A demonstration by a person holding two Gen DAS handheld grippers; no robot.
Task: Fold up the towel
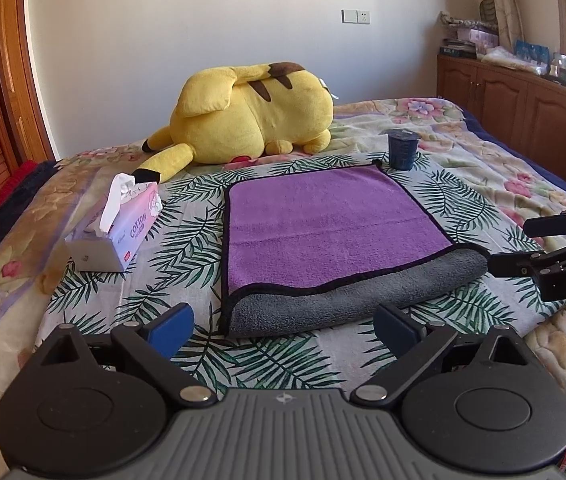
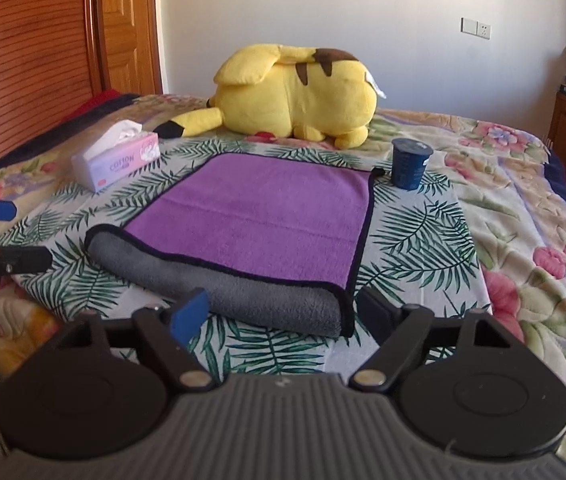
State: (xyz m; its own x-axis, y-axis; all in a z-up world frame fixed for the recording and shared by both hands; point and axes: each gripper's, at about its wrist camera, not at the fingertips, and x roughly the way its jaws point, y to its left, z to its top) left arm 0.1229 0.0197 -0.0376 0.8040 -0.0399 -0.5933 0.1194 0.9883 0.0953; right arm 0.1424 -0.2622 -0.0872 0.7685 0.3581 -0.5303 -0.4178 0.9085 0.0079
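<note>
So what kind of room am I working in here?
Most likely a bedroom in a home: the towel lies on a bed with a floral quilt, a plush toy sits behind it, and wooden cabinets line the wall.

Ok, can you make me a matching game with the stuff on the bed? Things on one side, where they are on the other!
Things:
1. towel
2. plush
3. tissue box
4. cup

Places:
A. by the towel's far right corner
B. left of the towel
C. in the middle, folded once, purple on top
D. far side of the bed, near the wall

Pairs: 1-C, 2-D, 3-B, 4-A
</note>
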